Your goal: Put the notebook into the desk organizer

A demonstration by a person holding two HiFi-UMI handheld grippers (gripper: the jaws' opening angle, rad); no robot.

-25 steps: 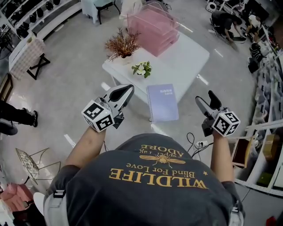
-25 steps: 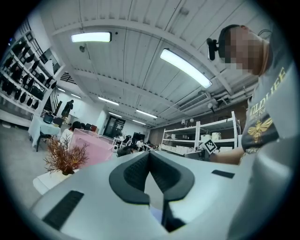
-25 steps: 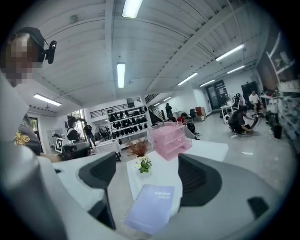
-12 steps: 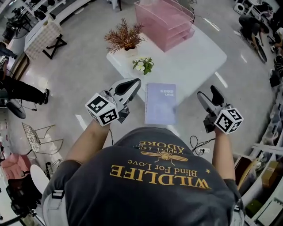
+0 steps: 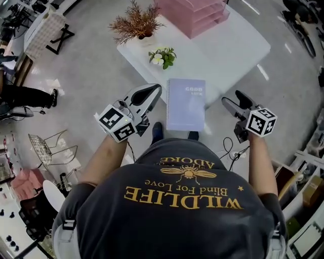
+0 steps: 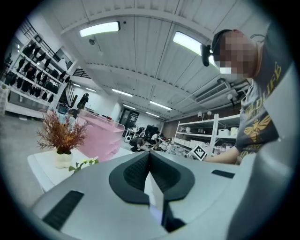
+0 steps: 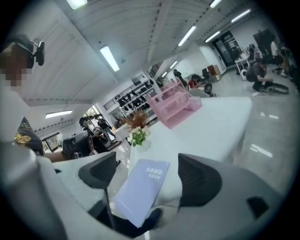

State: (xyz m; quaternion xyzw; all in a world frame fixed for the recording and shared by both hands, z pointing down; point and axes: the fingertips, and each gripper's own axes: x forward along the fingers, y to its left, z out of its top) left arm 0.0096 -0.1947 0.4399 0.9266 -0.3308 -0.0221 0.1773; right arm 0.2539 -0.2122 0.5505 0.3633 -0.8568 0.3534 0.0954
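Observation:
A lavender notebook (image 5: 186,103) lies flat on the white table (image 5: 230,55), and its near end sticks out past the table's edge. The pink desk organizer (image 5: 195,12) stands at the table's far side. My left gripper (image 5: 157,91) hovers just left of the notebook with its jaws shut and nothing between them. My right gripper (image 5: 234,100) hangs to the notebook's right, open and empty. In the right gripper view the notebook (image 7: 140,187) shows between the spread jaws of the right gripper (image 7: 150,173), with the organizer (image 7: 176,105) beyond. The left gripper (image 6: 150,161) looks towards the organizer (image 6: 98,138).
A dried reddish plant in a white pot (image 5: 135,23) and a small flower sprig (image 5: 162,55) stand on the table's left part. A cable and power strip (image 5: 230,152) lie on the floor by my right side. Shelving (image 5: 304,167) lines the right.
The table and notebook have slid nearer and lower in the head view. Both grippers now flank the notebook more closely. Neither has touched it, and their jaw states are unchanged.

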